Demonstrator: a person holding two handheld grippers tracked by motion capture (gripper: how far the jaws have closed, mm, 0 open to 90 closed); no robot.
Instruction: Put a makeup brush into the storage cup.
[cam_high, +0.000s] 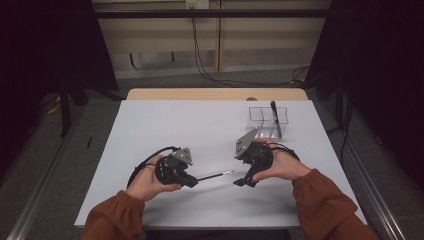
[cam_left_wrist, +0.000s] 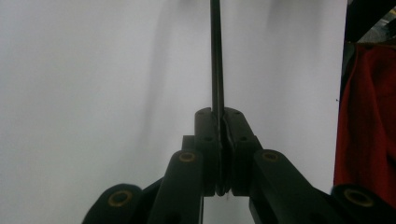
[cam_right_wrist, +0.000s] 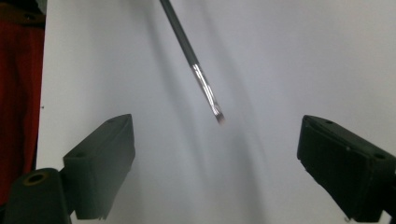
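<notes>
My left gripper (cam_high: 192, 181) (cam_left_wrist: 222, 121) is shut on the black handle of a thin brush (cam_high: 215, 175) (cam_left_wrist: 215, 56), held level just above the white table (cam_high: 175, 125). The brush's silver ferrule and small tip point right, toward my right gripper (cam_high: 242, 181). In the right gripper view the brush (cam_right_wrist: 201, 79) comes in from the top, and its tip ends just ahead of the gap between the jaws. That right gripper (cam_right_wrist: 215, 135) stands open and wide, touching nothing.
A clear plastic box (cam_high: 267, 120) stands at the table's back right with a black pen (cam_high: 275, 117) leaning in it. A wooden strip (cam_high: 215, 94) runs along the far edge. Rust-coloured sleeves come in at the bottom.
</notes>
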